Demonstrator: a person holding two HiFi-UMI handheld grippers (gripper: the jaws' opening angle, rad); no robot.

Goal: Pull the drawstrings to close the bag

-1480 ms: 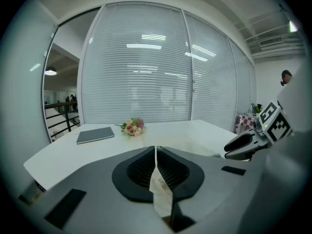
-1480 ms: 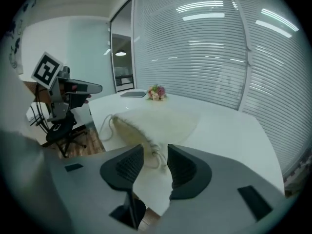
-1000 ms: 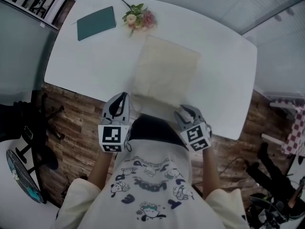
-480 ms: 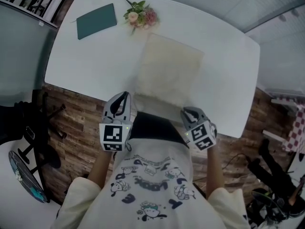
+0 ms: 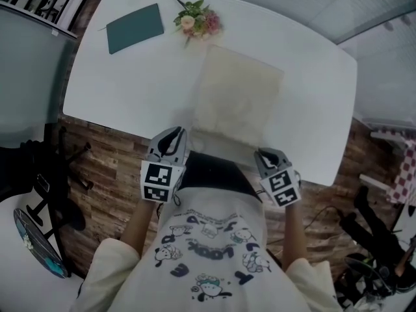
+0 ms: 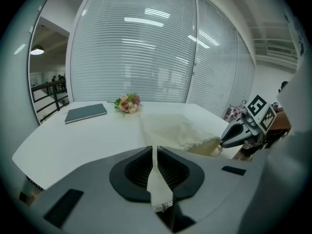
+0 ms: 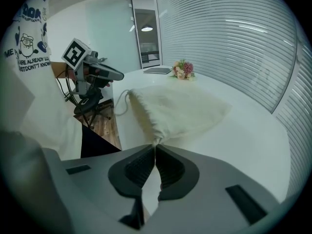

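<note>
A cream cloth drawstring bag (image 5: 237,96) lies flat on the white table (image 5: 123,83), its mouth at the near edge. My right gripper (image 7: 155,146) has just been closing and is shut on the drawstring where the bag's near right corner (image 7: 157,130) bunches into its jaws. My left gripper (image 6: 153,149) is shut at the bag's near left corner. Whether a cord is pinched there I cannot tell. A slack cord loop (image 7: 117,106) hangs off the table edge below the left gripper (image 7: 122,75). In the head view both grippers (image 5: 174,132) (image 5: 265,153) sit at the table's near edge.
A dark green notebook (image 5: 134,28) and a small bunch of flowers (image 5: 197,23) lie at the table's far side. The person's torso is close against the near edge. An office chair (image 5: 58,194) stands on the wooden floor to the left.
In the head view both grippers have shifted slightly down and to the right. The left one now sits a little lower at the bag's corner. The bag has not moved.
</note>
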